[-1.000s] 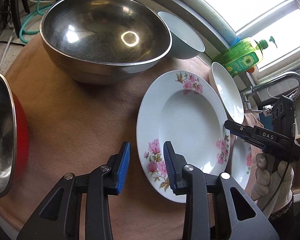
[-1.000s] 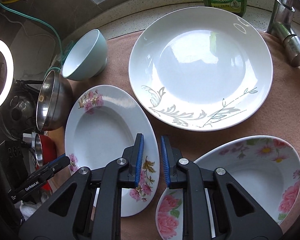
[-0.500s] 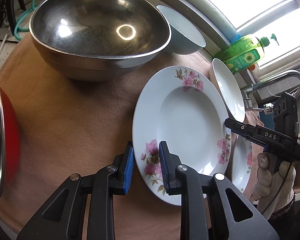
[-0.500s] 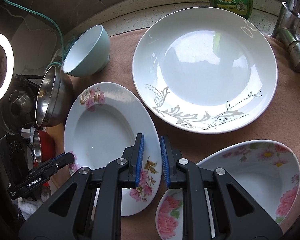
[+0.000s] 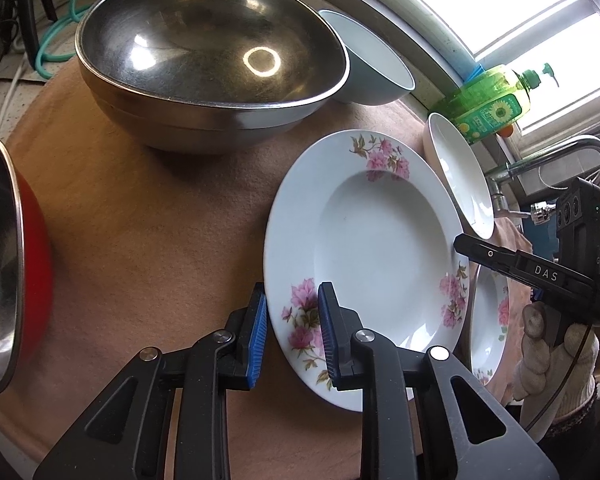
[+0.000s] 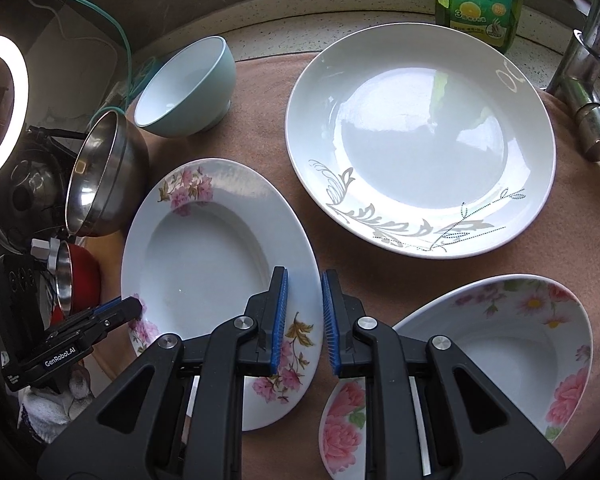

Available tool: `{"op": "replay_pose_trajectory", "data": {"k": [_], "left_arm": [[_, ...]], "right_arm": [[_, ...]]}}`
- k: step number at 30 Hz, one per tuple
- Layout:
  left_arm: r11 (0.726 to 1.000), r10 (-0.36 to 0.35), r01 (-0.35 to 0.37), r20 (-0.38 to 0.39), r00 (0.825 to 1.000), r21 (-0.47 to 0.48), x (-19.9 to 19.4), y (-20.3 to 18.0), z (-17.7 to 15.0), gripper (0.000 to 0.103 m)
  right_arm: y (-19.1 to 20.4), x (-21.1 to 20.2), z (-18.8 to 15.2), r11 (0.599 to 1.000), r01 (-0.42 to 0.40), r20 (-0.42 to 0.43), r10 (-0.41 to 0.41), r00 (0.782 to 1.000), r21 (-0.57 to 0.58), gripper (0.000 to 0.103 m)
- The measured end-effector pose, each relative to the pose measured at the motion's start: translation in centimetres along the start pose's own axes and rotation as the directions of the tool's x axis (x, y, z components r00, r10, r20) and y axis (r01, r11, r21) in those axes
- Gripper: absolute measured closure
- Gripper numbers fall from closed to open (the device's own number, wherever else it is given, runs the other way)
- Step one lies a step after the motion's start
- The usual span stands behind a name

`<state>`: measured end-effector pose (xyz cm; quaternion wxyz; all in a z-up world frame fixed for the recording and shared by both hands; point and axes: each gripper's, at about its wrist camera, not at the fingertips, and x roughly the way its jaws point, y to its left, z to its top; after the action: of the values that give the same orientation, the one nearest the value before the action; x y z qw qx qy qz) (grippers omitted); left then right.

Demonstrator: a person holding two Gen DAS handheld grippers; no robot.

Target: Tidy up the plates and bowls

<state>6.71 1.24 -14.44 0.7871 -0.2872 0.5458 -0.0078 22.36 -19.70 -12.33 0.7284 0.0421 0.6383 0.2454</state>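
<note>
- The floral plate [image 5: 380, 248] lies flat on the brown cloth [image 5: 148, 240] of the worktop, between the steel bowl [image 5: 208, 64] and the white plate [image 6: 420, 140].
- The left tongs [image 5: 292, 336] straddle its near rim, one pad outside, one over the flowers; whether they press I cannot tell.
- The right tongs [image 6: 304, 320] straddle the opposite rim, nearly closed; contact there is also unclear.
- To lift well: I'd bite both rims fully, raise both sides evenly and keep the plate level.
- Edges: the small floral bowl [image 6: 500, 344] sits just beside the right tongs; the blue bowl [image 6: 184, 88] and red bowl [image 5: 28, 264] flank the plate.
- Open cloth lies left of the plate; above is clear.
</note>
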Motion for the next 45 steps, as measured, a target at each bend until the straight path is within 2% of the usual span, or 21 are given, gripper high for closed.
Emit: {"op": "replay_pose_trajectory", "data": {"k": [8, 24, 45], "left_arm": [[1.0, 0.01, -0.01, -0.006, 1.0, -0.008, -0.6, 0.6, -0.8, 0.081], [0.999, 0.038, -0.038, -0.008, 0.999, 0.009, -1.7, 1.9, -2.7, 0.08], [0.996, 0.053, -0.051, -0.026, 0.998, 0.069, -1.7, 1.4, -3.8, 0.078]], "right_arm": [[1.5, 0.2, -1.4, 1.0, 0.005, -0.012, -0.005, 1.0, -0.02, 0.085], [3.2, -0.5, -6.3, 1.0, 0.018, -0.016, -0.018, 1.0, -0.021, 0.085], [2.7, -2.0, -11.5, 0.999, 0.032, -0.012, -0.032, 0.999, 0.039, 0.085]]}}
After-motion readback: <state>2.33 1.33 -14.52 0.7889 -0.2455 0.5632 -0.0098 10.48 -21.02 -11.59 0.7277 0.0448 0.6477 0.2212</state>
